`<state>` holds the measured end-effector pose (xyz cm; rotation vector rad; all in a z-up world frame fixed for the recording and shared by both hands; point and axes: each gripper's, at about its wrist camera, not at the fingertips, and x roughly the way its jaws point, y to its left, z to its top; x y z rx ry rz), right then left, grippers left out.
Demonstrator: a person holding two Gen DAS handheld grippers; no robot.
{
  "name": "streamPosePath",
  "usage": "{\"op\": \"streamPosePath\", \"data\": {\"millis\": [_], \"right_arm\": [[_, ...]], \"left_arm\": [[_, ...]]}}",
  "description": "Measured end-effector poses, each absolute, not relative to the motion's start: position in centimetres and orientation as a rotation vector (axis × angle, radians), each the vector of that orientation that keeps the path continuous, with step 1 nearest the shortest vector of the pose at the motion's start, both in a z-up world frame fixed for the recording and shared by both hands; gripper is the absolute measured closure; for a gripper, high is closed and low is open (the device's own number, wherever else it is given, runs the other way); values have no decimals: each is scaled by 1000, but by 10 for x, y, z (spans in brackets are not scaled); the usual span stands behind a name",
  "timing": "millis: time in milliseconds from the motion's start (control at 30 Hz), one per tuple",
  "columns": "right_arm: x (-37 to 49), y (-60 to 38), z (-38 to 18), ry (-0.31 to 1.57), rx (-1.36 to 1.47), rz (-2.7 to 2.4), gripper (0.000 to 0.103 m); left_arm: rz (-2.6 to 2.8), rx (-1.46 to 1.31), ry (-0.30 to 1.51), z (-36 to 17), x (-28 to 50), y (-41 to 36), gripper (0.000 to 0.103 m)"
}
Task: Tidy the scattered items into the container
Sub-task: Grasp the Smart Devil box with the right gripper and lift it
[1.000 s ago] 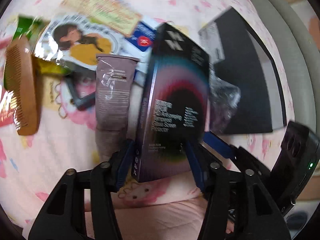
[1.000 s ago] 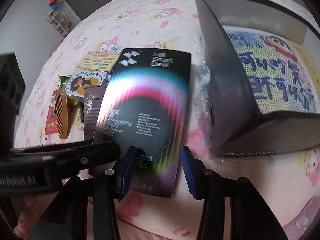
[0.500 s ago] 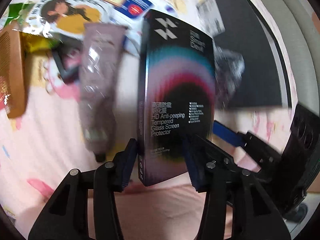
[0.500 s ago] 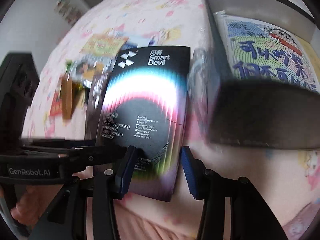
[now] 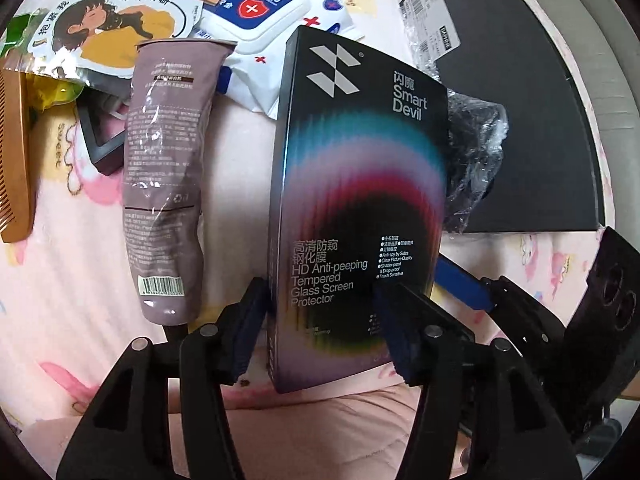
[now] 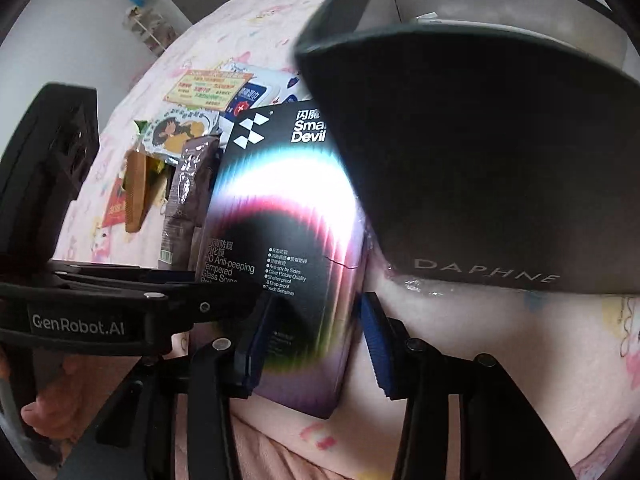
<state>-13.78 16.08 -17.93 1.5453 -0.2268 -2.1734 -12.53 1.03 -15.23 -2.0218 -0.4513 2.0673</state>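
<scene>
Your left gripper [image 5: 318, 326] and right gripper [image 6: 312, 344] are matte black, with blue ribbed pads [image 6: 374, 344] and silver screws [image 5: 431, 331]. White "GenRobot.AI" lettering [image 6: 78, 324] marks the left one's side, above your bare thumb [image 6: 44, 412].

A bed [image 5: 72, 280] with a pink cartoon-print sheet carries a mauve plastic tube [image 5: 164, 184], a wooden comb [image 5: 16, 152], a white wet-wipes pack [image 5: 264, 12], printed snack packets [image 5: 104, 28] and a black open cardboard box [image 6: 480, 168].
</scene>
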Motion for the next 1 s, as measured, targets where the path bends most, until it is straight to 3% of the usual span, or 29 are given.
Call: {"op": "streamPosePath", "data": {"millis": [233,367,433,467,500,533,633,867,1000], "right_arm": [[-114,157,-150,-75,1485,-2236,64],[-104,166,-124,-123,1412,-2274,64],[-99,170,-110,-202,1347,-2261,65],[-96,173,-102,-244,1313,-2250,67],[-93,175,-95,-285,1278,-2238,77],[-91,179,-88,-323,1248,-2225,82],[-84,171,-74,-271,1170,-2282,87],[-102,191,-121,-299,1396,-2277,87],[-108,203,-150,-346,1538,-2241,80]], "left_arm": [[2073,-1915,-488,-124,-92,18,46],[2072,-1820,-640,-96,-75,10,48],[2133,-1773,-587,-72,-70,13,48],[2157,-1747,-560,-60,-68,16,58],[2171,-1718,-534,-47,-69,19,63],[2187,-1689,-505,-31,-72,20,69],[2262,-1637,-386,21,-115,28,70],[2331,-1782,-369,-63,-96,28,64],[2376,-1855,-418,-93,-78,11,60]]}}
